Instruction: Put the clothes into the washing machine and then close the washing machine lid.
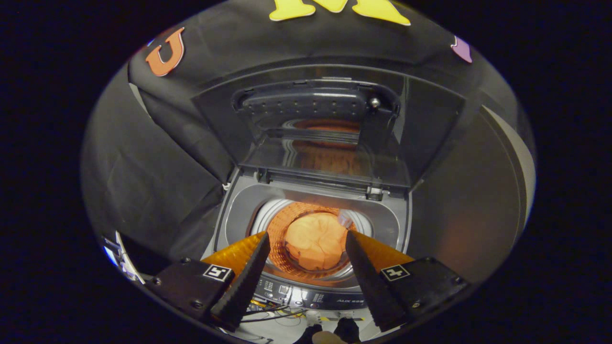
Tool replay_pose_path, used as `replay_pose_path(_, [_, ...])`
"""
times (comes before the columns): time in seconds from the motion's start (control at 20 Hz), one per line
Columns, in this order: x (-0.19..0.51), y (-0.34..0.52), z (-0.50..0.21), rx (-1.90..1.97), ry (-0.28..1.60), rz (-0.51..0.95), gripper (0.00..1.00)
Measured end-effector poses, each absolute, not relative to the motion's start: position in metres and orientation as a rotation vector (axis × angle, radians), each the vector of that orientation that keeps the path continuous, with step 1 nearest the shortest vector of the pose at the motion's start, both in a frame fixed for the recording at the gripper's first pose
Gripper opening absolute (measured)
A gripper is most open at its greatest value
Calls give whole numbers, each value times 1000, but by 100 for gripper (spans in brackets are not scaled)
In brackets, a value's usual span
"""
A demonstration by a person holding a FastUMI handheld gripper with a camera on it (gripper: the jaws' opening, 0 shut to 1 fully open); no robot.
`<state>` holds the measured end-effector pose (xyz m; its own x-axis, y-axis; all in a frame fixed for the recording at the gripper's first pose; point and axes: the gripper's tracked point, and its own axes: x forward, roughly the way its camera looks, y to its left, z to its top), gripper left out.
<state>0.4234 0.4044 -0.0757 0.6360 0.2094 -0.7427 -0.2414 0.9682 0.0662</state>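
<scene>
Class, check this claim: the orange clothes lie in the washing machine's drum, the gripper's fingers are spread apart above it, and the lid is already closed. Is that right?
One part is wrong: the lid is not closed; it stands raised open behind the drum. The gripper view shows it. The rest holds: the orange clothes lie in the drum, and the gripper hovers above with its fingers spread apart, holding nothing.

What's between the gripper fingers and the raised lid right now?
In the gripper view, the open gripper hangs above the washer's drum, where the orange clothes lie. Beyond them comes the grey tub rim, then the upright lid.
</scene>
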Motion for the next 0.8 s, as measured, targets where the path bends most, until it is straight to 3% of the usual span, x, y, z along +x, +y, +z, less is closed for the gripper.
replay_pose_path(0.5, [377,403,-4,-36,704,192,98])
replay_pose_path(0.8, [389,421,68,-30,578,184,98])
